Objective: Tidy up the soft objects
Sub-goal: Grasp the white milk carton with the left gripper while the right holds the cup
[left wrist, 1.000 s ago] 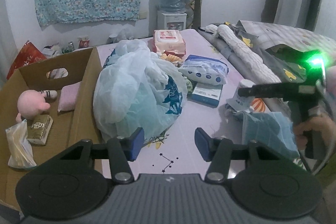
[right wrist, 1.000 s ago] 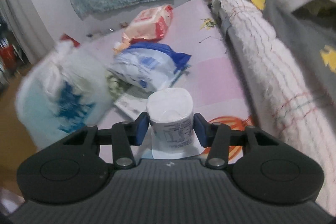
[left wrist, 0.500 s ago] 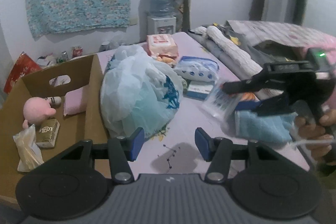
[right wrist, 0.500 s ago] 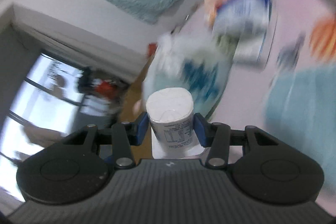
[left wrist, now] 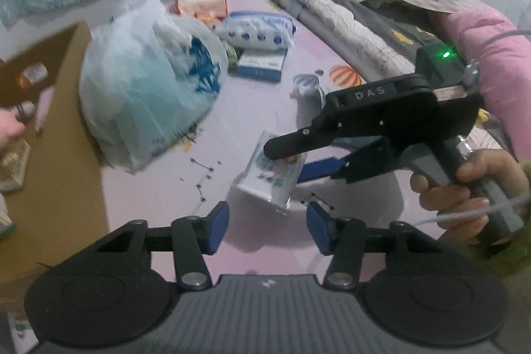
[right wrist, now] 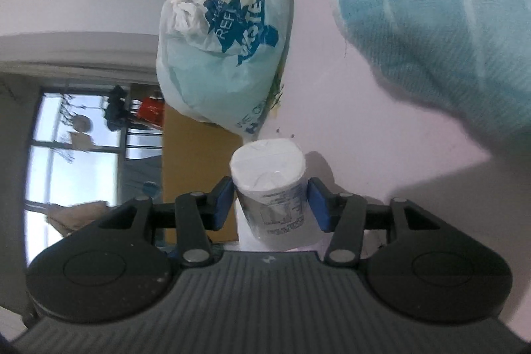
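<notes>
Holding the wrapped tissue roll in your right gripper, you are carrying it low over the pink sheet. Its jaws have just been easing apart; the roll is sitting between the blue pads, touching the left one, with a thin gap seeming to show at the right pad, so whether they are still pinching it I cannot tell. In the left wrist view the roll is hanging tilted under that gripper's black finger, just ahead of your left gripper.

Your left gripper's jaws have just been closing, yet they are standing apart with nothing between them, only sheet below.

Containers: the knotted white plastic bag with blue print is lying bulging on the sheet, pale blue-green stuff showing through it; it is leaning against the cardboard box at the left. The box's contents are mostly blurred.

Beyond the bag a blue-and-white tissue pack, a small blue box and a pink wipes pack are lying. A light blue towel is filling the right wrist view's upper right.
</notes>
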Available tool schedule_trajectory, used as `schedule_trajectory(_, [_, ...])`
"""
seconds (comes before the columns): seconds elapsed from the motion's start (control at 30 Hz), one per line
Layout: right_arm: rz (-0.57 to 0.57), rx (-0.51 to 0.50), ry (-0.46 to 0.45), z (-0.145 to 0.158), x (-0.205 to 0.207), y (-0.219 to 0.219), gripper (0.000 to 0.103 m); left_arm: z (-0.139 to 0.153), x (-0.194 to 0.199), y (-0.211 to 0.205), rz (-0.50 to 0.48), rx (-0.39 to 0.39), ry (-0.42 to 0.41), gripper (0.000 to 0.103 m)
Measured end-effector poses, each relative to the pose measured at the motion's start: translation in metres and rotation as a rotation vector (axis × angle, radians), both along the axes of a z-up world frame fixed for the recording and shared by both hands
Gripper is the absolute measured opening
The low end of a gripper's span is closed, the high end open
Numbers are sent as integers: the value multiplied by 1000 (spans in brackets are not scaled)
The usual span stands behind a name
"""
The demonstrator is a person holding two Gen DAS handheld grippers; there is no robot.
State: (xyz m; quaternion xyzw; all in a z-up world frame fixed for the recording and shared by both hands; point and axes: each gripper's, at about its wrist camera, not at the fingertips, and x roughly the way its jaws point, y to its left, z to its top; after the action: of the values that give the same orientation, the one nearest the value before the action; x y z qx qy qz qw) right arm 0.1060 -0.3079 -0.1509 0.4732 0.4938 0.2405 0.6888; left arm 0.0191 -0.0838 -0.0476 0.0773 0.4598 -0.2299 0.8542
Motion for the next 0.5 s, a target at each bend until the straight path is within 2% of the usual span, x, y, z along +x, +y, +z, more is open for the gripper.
schedule_trajectory(0.1, [14, -122, -27, 12, -2, -5, 60, -3, 6, 0, 3, -14, 35, 44])
schedule_trajectory(0.17, [16, -174, -54, 16, -8, -10, 60, -6, 11, 0, 7, -32, 60, 44])
schedule_trajectory(0.27, [3, -211, -126, 26, -16, -16, 60, -9, 17, 0, 12, -57, 102, 39])
schedule_trajectory(0.47, [20, -291, -325, 57, -25, -22, 59, -13, 27, -11, -15, -63, 126, 38])
schedule_trajectory(0.5, [31, -302, -335, 58, -24, -20, 59, -14, 29, -14, -21, -60, 125, 38])
